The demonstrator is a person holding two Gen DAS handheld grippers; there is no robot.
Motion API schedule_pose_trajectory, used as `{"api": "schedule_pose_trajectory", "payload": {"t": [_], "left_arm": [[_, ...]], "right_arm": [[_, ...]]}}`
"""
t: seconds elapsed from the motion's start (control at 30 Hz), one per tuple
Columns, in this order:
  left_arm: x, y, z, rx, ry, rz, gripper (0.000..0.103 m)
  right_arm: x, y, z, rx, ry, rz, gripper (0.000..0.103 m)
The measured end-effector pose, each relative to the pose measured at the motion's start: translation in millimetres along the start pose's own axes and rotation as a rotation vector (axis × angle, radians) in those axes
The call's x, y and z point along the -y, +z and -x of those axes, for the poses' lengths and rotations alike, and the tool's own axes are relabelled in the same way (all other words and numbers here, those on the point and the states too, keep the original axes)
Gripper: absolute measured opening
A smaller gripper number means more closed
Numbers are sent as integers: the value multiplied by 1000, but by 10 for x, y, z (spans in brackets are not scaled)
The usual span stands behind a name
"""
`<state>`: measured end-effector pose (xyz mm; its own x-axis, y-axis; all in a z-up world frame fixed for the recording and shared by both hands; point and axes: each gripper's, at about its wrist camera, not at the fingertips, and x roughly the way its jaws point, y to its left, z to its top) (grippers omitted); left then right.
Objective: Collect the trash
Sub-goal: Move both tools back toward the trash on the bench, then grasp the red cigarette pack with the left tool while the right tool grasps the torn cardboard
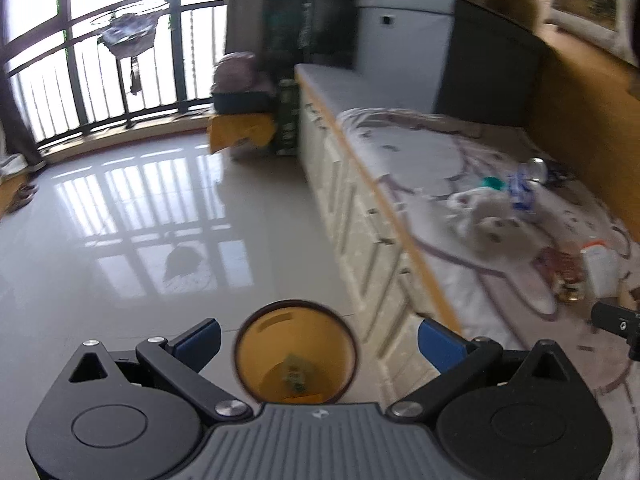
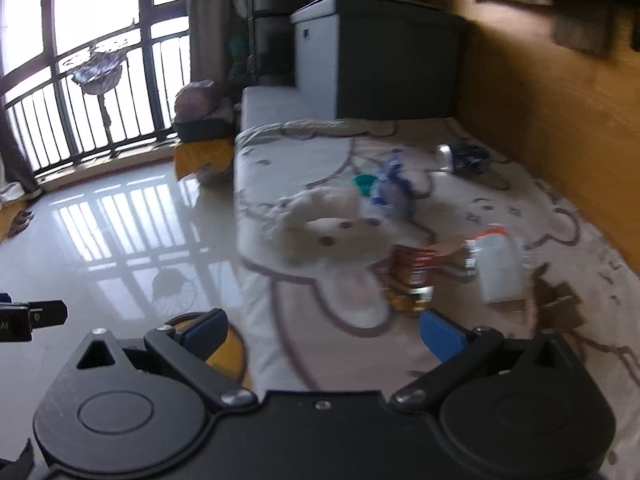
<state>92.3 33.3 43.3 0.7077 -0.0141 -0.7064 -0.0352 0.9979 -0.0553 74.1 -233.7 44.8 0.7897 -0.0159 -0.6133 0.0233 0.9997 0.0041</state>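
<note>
An orange round bin point(image 1: 295, 354) with a dark rim stands on the floor beside the bed, a scrap lying inside it. My left gripper point(image 1: 320, 342) is open and hovers above the bin. My right gripper point(image 2: 324, 334) is open and empty over the bed's near edge. Trash lies on the bed: a red snack wrapper point(image 2: 412, 276), a white plastic bottle point(image 2: 500, 264), a crumpled blue-white bag point(image 2: 390, 190), a silver can point(image 2: 446, 156), a green cap point(image 2: 363, 181) and brown scraps point(image 2: 556, 300). The wrapper point(image 1: 564, 272) and bottle point(image 1: 600, 268) also show in the left wrist view.
A white plush toy point(image 2: 320, 228) lies mid-bed among the trash. The bed point(image 1: 400, 152) has drawers along its side and a wooden wall point(image 2: 560, 120) behind. A grey cabinet point(image 2: 360, 56) stands at the bed's far end. Glossy floor point(image 1: 140, 220) stretches to the window railing.
</note>
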Motion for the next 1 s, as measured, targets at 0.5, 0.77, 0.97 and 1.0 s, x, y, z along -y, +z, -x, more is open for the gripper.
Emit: {"api": "schedule_pose_trajectory", "payload": {"t": [0.5,0.77,0.97,1.0], "left_arm": [[1467,127,-219,42,-251,-151,103],[2100,245,-497,24,-356,-212,103],[2457,286,-814,7,-410,-257,103],[2510,288,-878,0,-417,-266,103]], "right_arm": [[1259,-75,132,84,-202,-91,103],[1825,-90,-131,53,-252,-161,103],[2125,-14,-509,-38,-176,-302,103],[2182,-6,-589,-57,-158,-341,103]]}}
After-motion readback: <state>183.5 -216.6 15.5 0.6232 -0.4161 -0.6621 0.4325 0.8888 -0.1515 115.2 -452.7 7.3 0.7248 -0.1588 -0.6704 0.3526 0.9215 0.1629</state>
